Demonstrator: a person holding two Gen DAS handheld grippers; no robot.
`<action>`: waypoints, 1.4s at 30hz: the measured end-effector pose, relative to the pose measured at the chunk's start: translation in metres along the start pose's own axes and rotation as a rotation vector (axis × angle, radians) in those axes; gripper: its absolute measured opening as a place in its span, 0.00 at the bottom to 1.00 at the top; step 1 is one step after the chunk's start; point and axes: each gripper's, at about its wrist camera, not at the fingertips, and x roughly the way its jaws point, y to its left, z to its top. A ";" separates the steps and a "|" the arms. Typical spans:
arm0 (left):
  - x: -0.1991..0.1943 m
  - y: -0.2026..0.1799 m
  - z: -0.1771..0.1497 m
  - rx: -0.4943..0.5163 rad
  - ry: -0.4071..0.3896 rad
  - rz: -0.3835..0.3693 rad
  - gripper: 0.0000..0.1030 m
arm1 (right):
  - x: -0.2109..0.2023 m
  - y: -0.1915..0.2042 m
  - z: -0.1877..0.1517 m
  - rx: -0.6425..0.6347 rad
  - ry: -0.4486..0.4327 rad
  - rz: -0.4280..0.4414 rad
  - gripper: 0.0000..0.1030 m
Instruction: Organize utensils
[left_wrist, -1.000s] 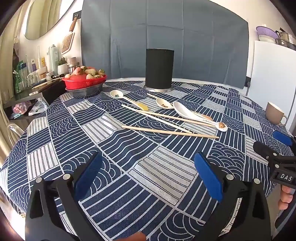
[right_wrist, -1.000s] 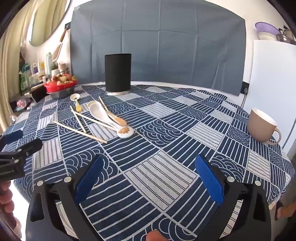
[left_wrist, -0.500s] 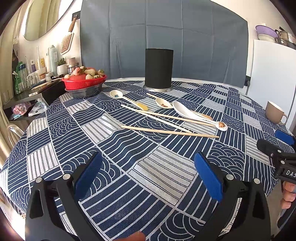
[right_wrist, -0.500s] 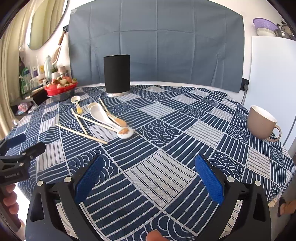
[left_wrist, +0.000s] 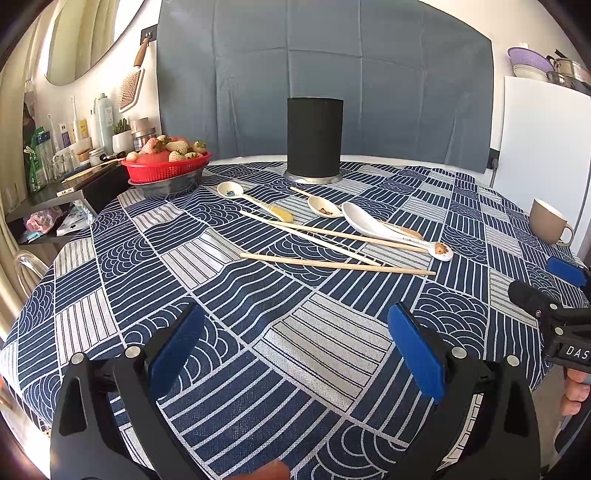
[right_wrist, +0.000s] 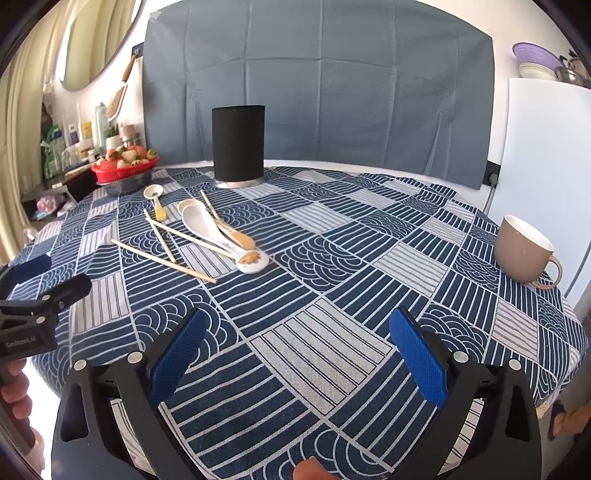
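Note:
A black cylindrical holder stands upright at the far side of the round table. In front of it lie several white ceramic spoons and several wooden chopsticks, loosely crossed. My left gripper hovers open over the near tablecloth, well short of the utensils, with nothing between its blue pads. My right gripper is open too, empty, near the front edge and to the right of the pile. Each gripper shows at the edge of the other's view.
A brown mug stands at the table's right edge. A red basket of strawberries sits at the far left on a dark bowl. A cluttered shelf is left of the table, a white appliance to the right.
Both grippers have drifted slightly; the right gripper sits a little lower and farther right in the left wrist view. The utensils have not moved and both grippers stay open.

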 end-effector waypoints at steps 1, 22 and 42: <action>0.000 0.000 0.000 0.000 0.003 -0.003 0.94 | 0.001 0.000 0.000 -0.001 0.002 0.000 0.93; 0.001 0.002 0.001 -0.005 0.013 -0.004 0.94 | 0.005 0.002 -0.004 -0.019 0.031 0.001 0.93; 0.009 0.007 0.008 -0.018 0.056 0.002 0.94 | 0.005 0.001 0.006 -0.039 0.052 -0.012 0.93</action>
